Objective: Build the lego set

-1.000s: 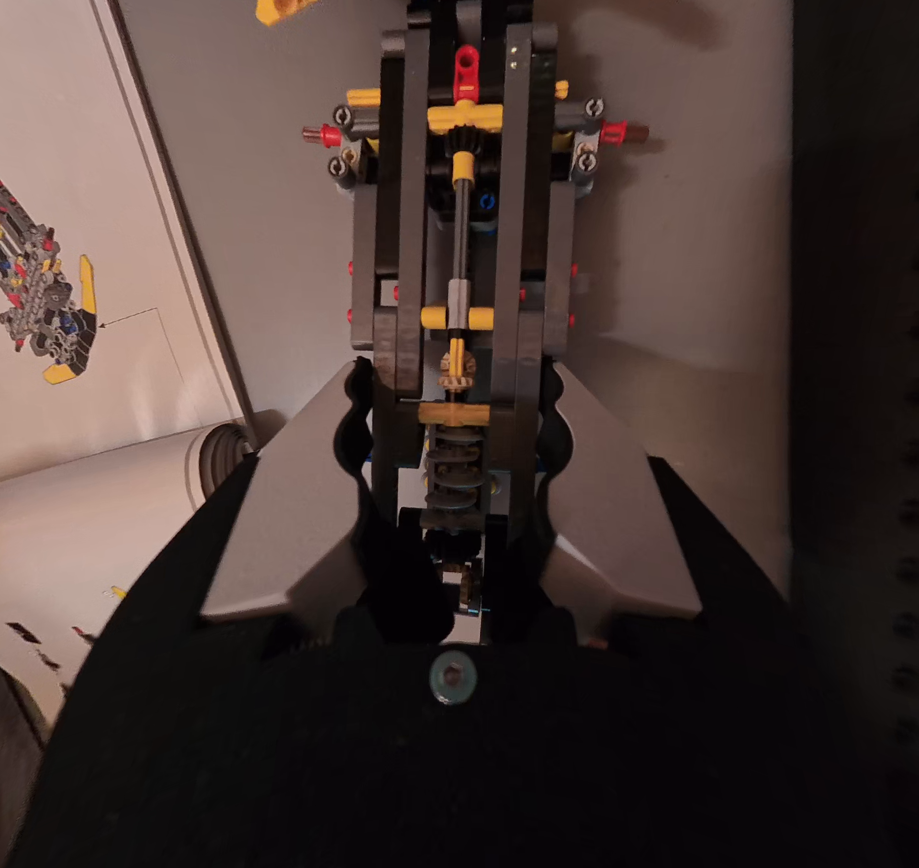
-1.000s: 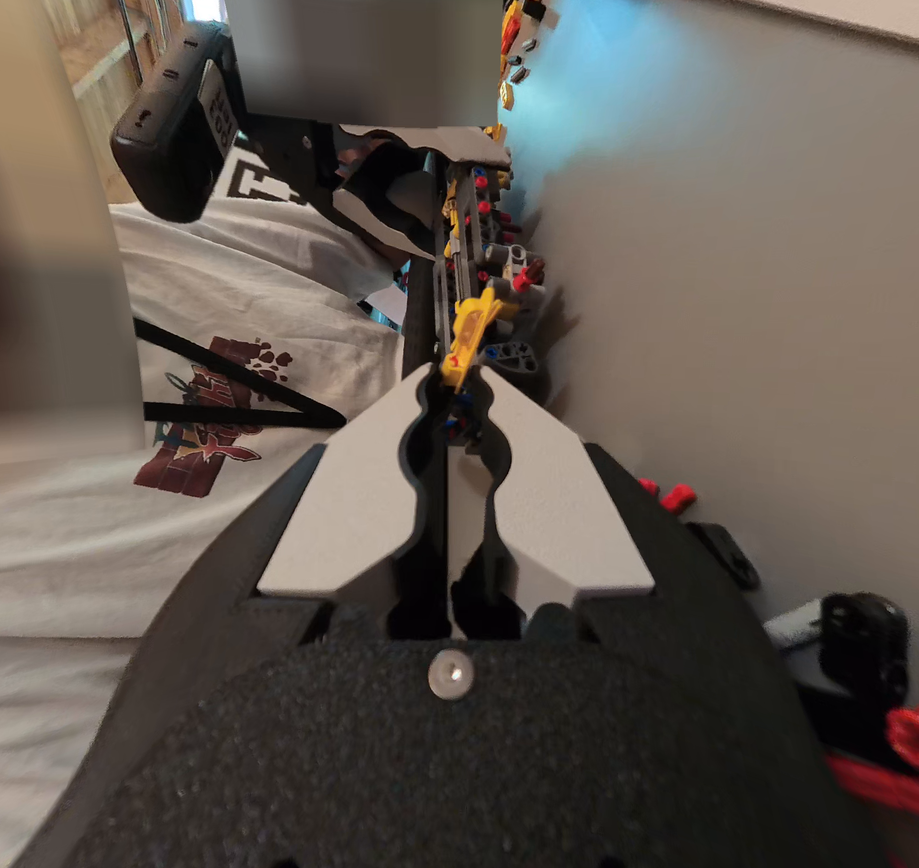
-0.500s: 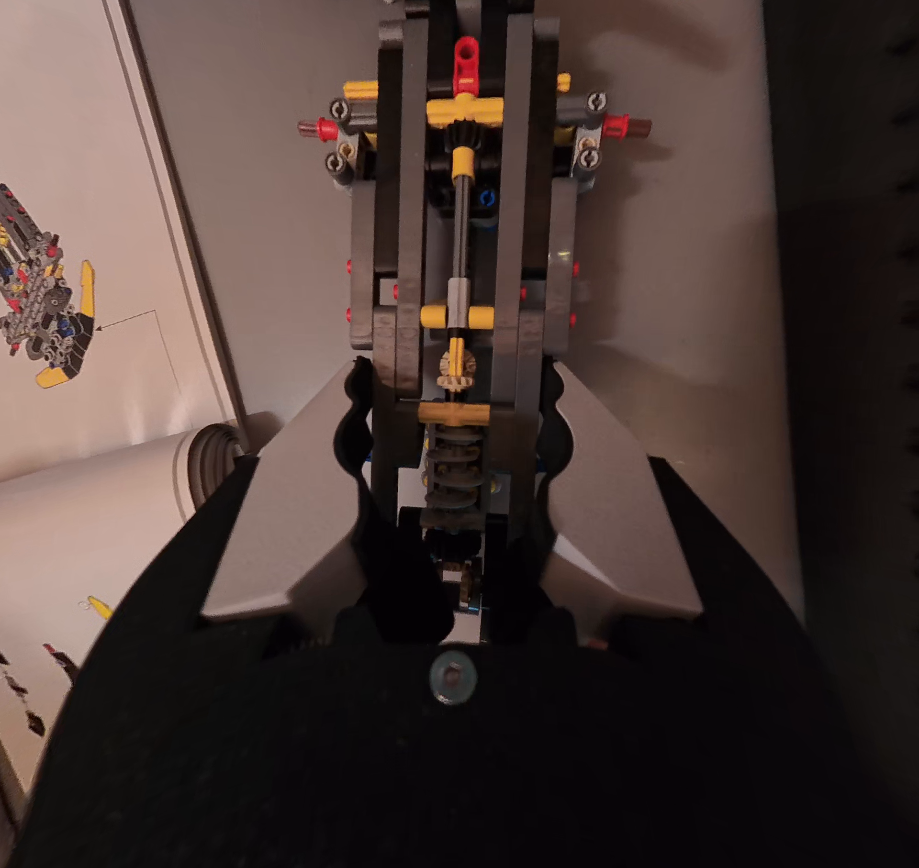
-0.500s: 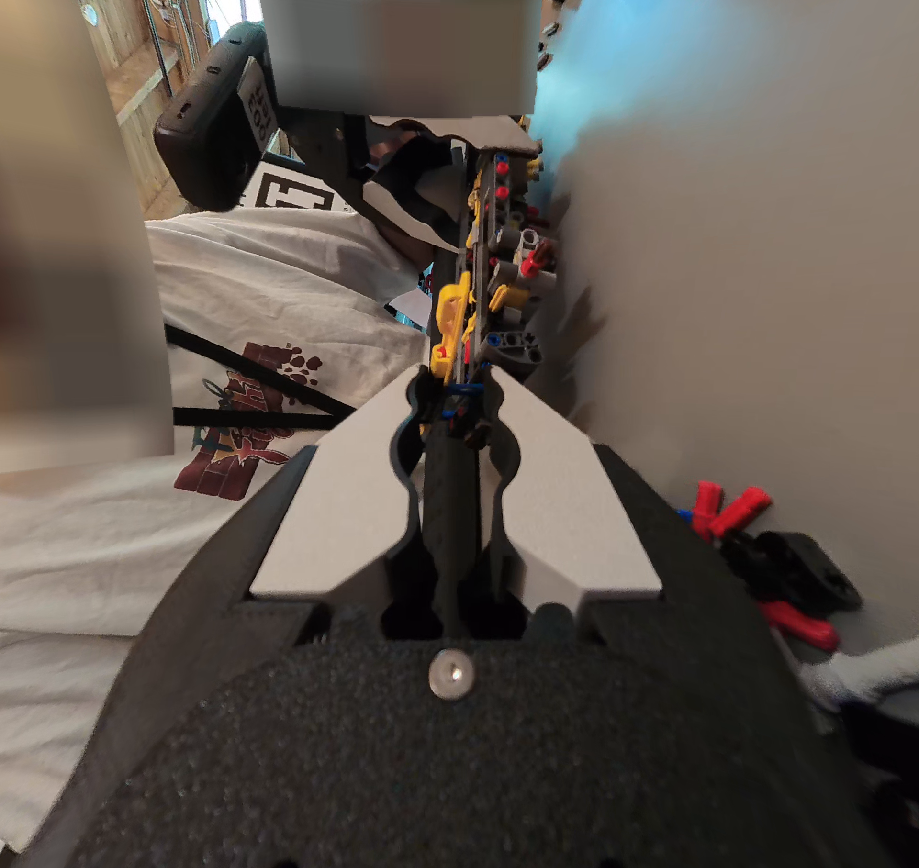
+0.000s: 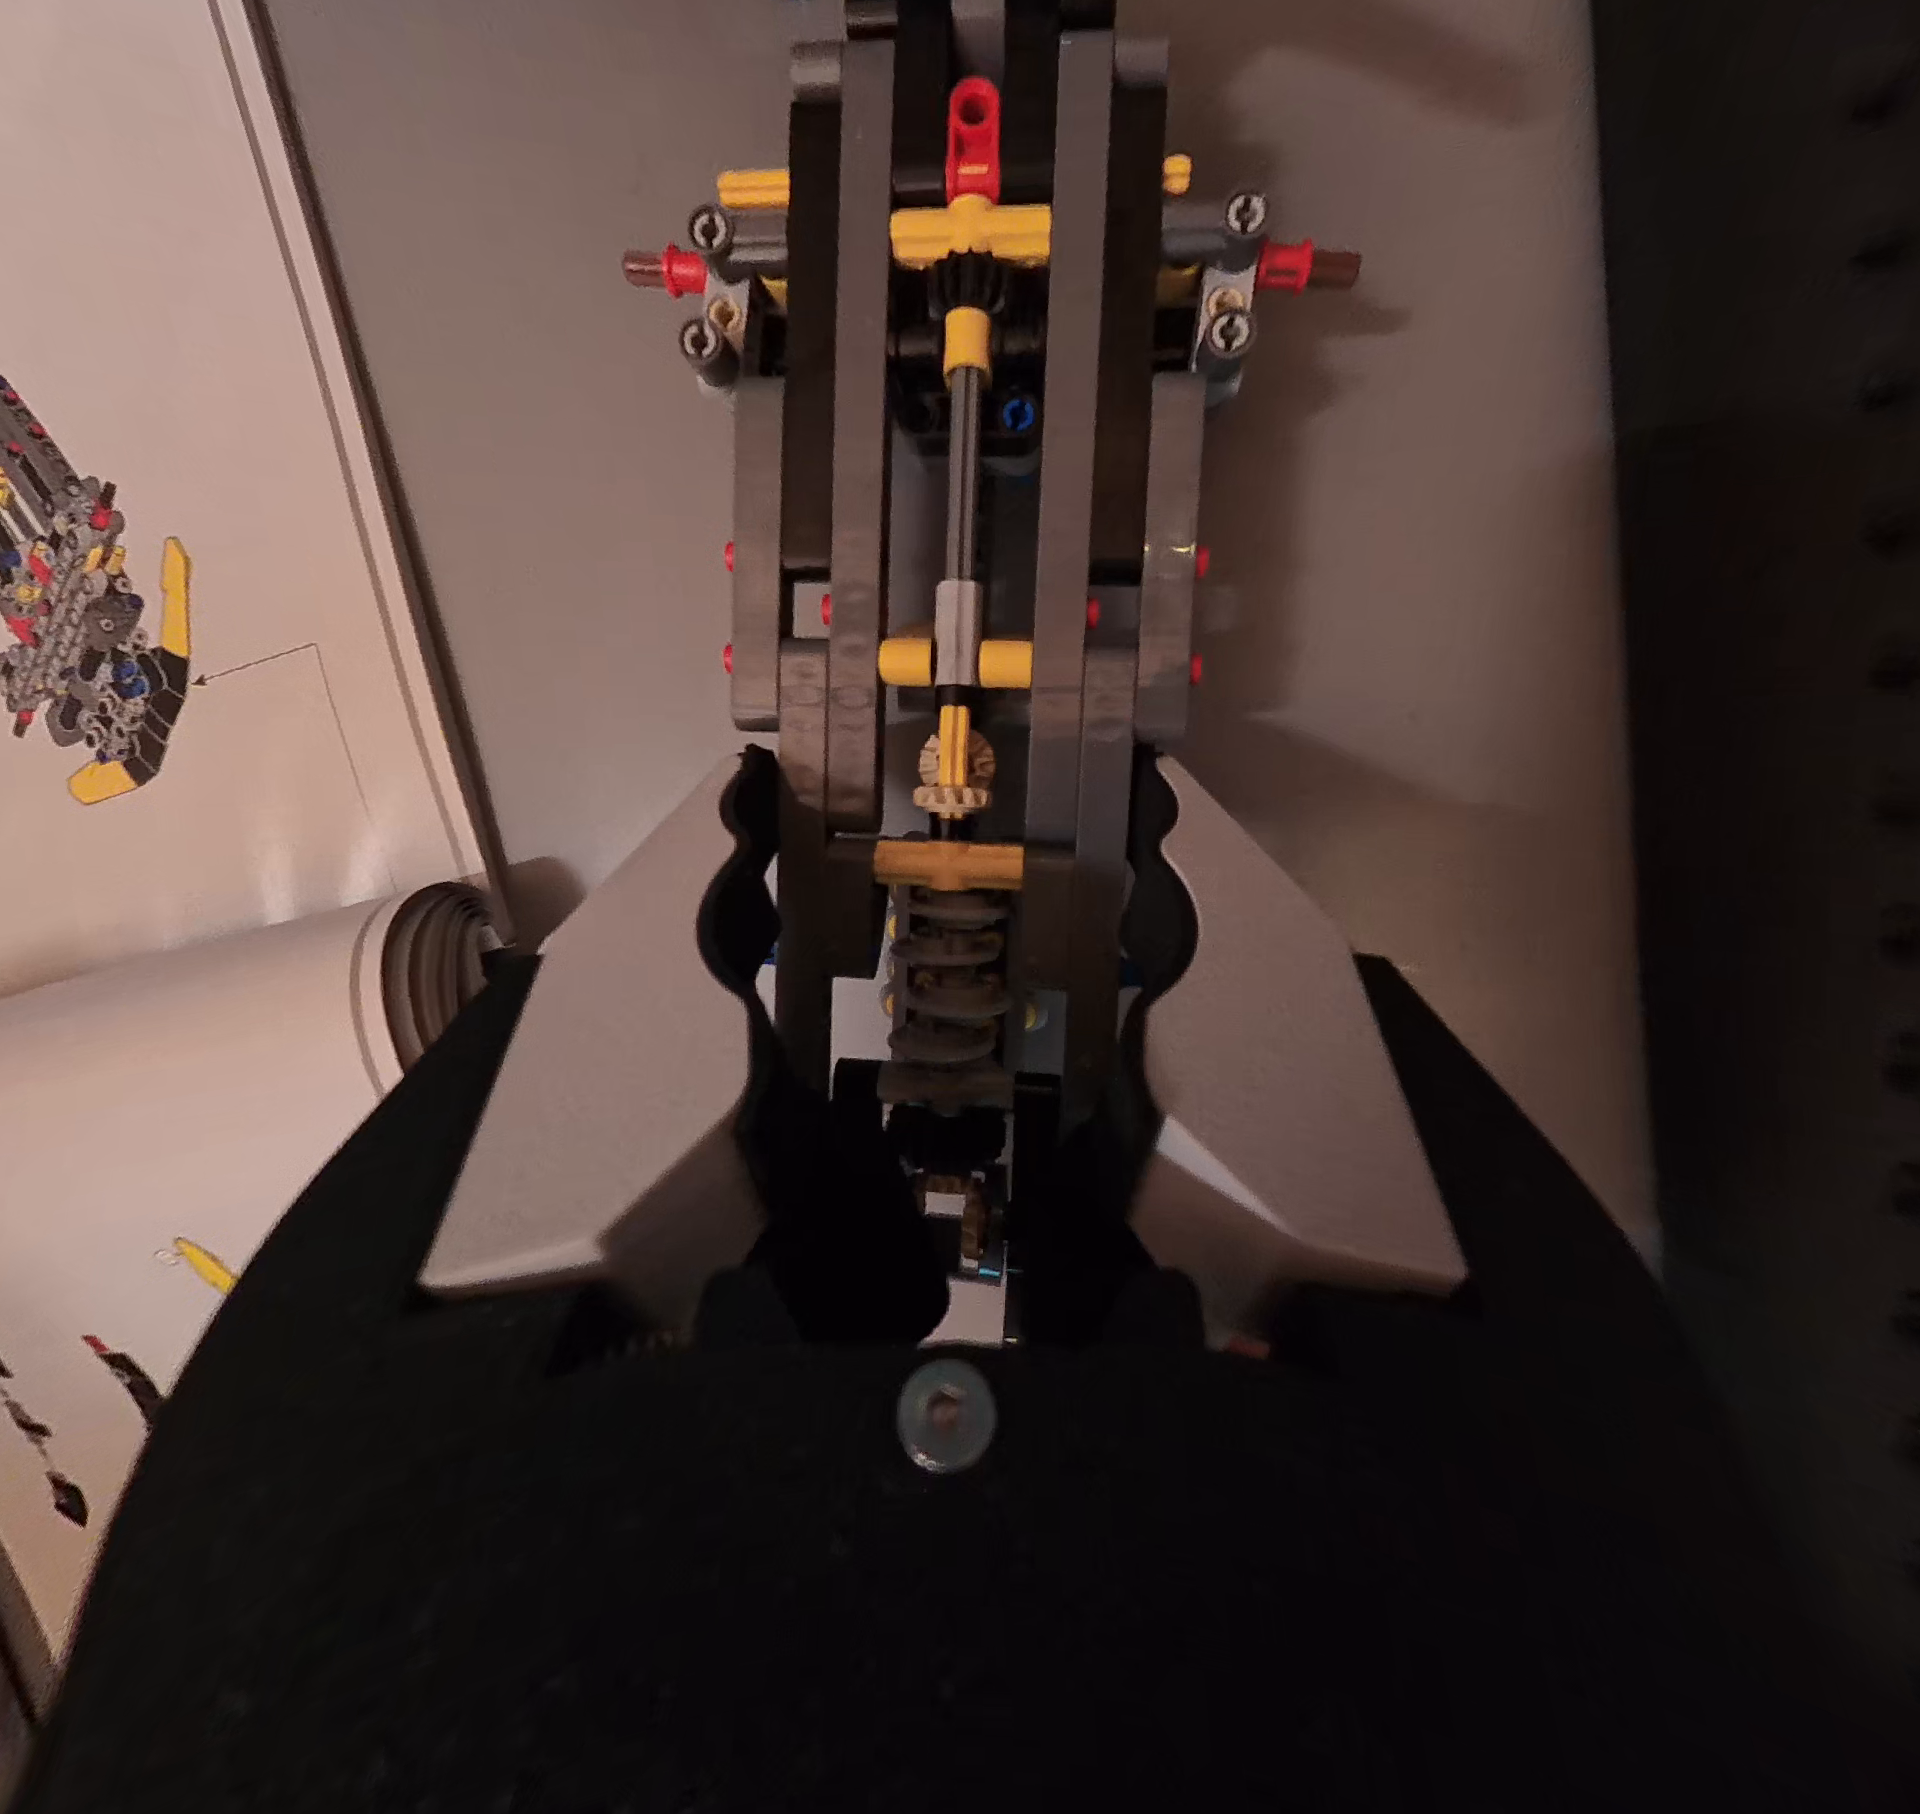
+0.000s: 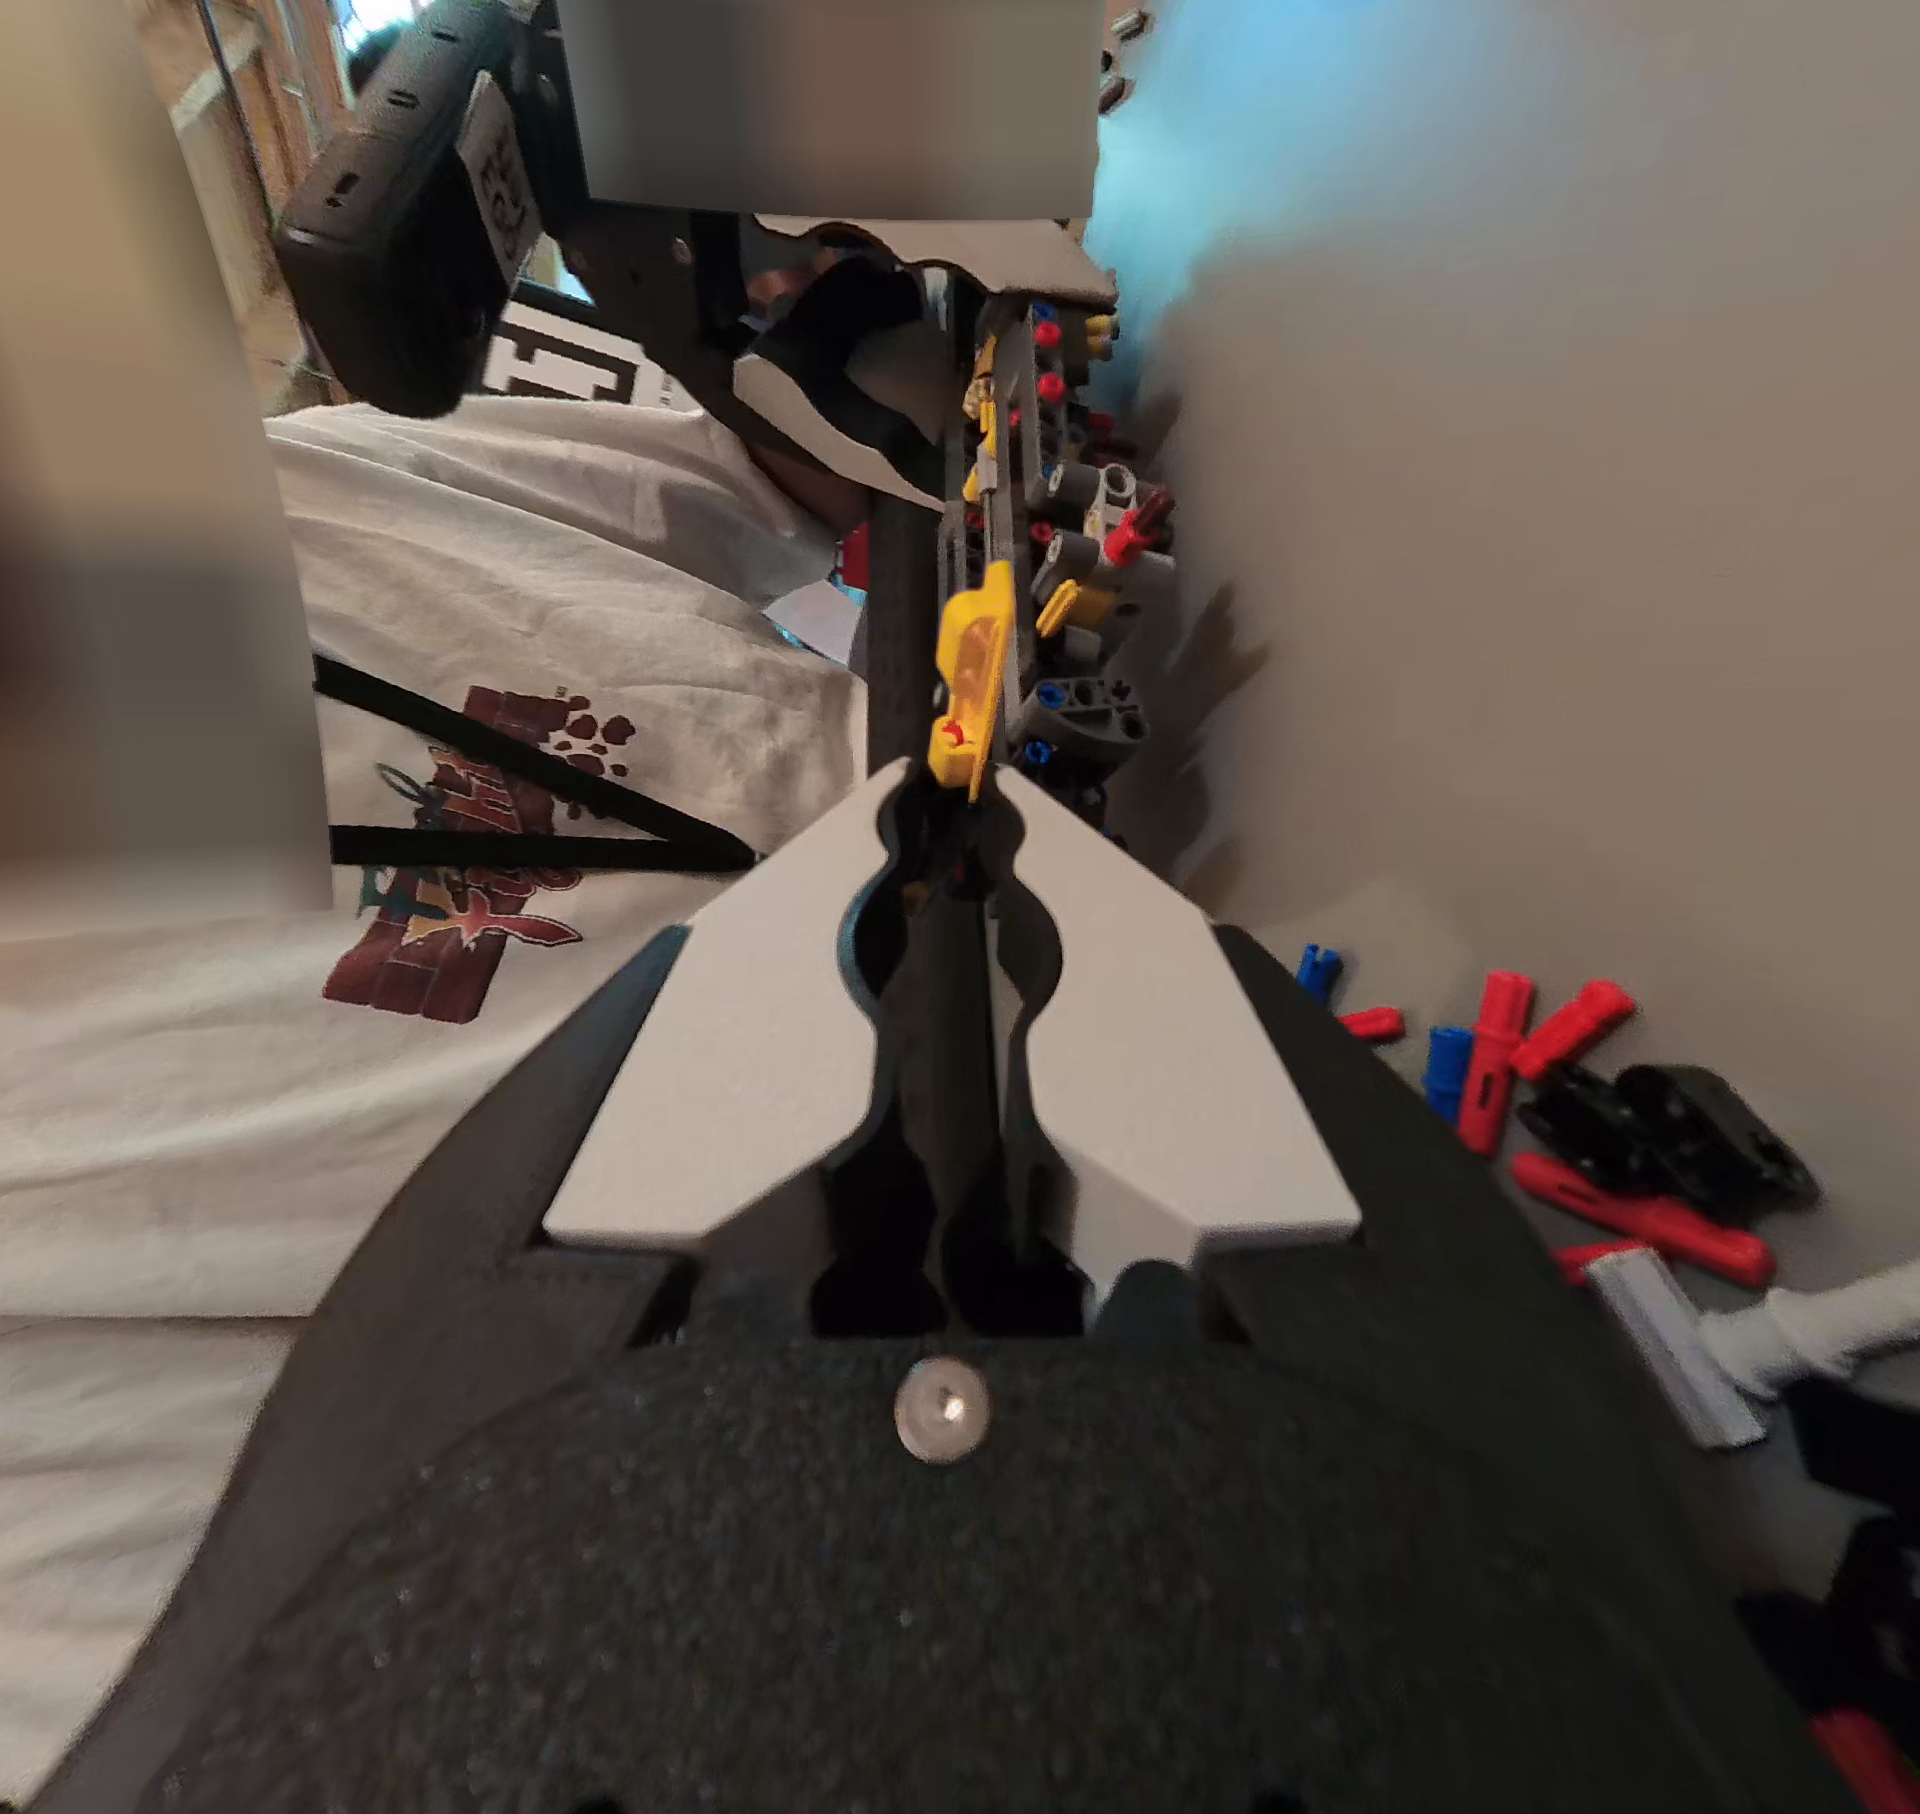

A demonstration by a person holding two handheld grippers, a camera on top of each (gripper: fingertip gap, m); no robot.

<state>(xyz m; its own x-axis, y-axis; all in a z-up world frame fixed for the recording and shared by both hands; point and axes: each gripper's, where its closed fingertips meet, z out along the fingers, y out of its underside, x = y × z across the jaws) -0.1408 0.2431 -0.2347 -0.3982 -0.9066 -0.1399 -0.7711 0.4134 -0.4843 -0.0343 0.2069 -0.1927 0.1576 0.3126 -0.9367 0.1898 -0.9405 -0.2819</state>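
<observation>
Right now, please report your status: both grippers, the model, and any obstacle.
Left gripper shut on Lego chassis. Right gripper shut on its far end, beside yellow panel. Loose pins beside right gripper; instruction booklet left of chassis.

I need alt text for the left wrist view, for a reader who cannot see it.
The left gripper clamps a long dark lego chassis with yellow and red parts, seen from above over a grey table. An open instruction booklet lies to the left.
</observation>
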